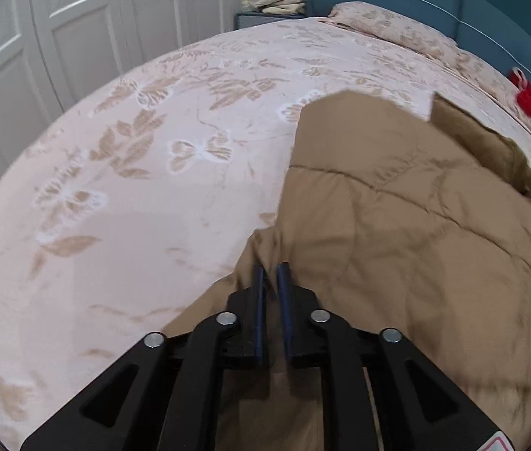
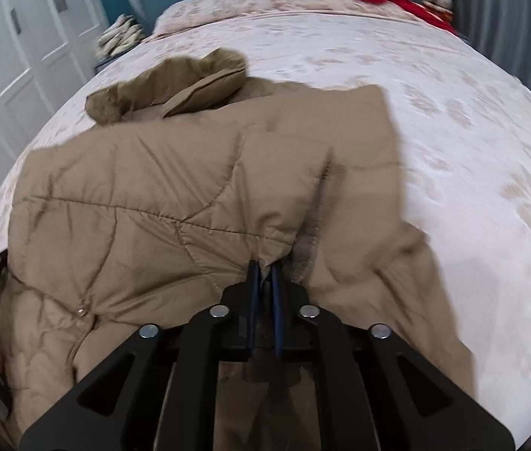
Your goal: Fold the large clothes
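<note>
Below, a tan quilted coat [image 2: 175,203] covers the floral bed [image 2: 472,158]; right gripper [image 2: 264,268] pinches its hem at six o'clock, left gripper [image 1: 270,270] slightly parted, empty.

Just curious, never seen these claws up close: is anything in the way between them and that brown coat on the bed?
Nothing visible. The left claw sits right at the coat edge, its fingers slightly apart, and the right claw has a fold of the coat between its fingers.
</note>
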`<state>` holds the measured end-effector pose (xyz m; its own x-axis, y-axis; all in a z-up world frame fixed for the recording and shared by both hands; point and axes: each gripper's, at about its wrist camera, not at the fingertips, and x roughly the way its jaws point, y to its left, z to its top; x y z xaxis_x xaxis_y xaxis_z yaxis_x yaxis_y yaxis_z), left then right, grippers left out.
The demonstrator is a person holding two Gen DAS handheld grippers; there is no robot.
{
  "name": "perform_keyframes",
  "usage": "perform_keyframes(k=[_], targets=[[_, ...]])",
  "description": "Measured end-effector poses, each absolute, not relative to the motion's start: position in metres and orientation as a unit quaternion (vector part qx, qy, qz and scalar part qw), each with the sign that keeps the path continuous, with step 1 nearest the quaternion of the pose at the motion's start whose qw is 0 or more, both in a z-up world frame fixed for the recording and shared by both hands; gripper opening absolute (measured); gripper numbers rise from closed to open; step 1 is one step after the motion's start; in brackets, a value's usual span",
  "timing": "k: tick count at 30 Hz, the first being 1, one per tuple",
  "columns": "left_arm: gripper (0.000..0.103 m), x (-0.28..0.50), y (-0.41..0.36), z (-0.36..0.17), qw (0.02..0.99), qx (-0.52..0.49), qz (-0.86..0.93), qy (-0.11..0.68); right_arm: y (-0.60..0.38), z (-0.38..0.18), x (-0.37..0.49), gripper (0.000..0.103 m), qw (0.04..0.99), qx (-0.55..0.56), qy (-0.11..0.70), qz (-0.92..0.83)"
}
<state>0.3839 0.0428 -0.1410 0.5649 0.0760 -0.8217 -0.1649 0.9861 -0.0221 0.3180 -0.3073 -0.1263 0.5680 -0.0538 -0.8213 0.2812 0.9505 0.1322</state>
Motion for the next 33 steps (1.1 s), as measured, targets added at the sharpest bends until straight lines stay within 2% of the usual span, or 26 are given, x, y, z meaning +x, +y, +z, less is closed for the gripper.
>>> perform_keyframes(k=[2,7,9,14,18,33], targets=[[0.015,0.371,0.046,-0.121,0.888,-0.027,0.062,0.455,-0.311,-0.110,0.301,0.022,0.879,0.129,0.443,-0.123],[0.016,0.367,0.018,-0.075,0.908,0.011,0.031,0.417,-0.299,-0.067,0.296,0.022,0.898,0.128,0.401,-0.126],[0.022,0.378,-0.006,-0.068,0.908,0.011,0.006,0.418,-0.287,-0.058,0.309,0.022,0.903,0.142,0.394,-0.097],[0.022,0.407,-0.059,-0.097,0.891,0.020,-0.016,0.452,-0.249,-0.075,0.341,0.019,0.899,0.134,0.412,-0.055],[0.022,0.413,-0.070,-0.123,0.884,0.021,-0.012,0.468,-0.240,-0.102,0.349,0.019,0.889,0.137,0.433,-0.055],[0.023,0.401,-0.078,-0.155,0.898,0.054,0.002,0.436,-0.232,-0.140,0.344,0.018,0.893,0.120,0.430,-0.055]])
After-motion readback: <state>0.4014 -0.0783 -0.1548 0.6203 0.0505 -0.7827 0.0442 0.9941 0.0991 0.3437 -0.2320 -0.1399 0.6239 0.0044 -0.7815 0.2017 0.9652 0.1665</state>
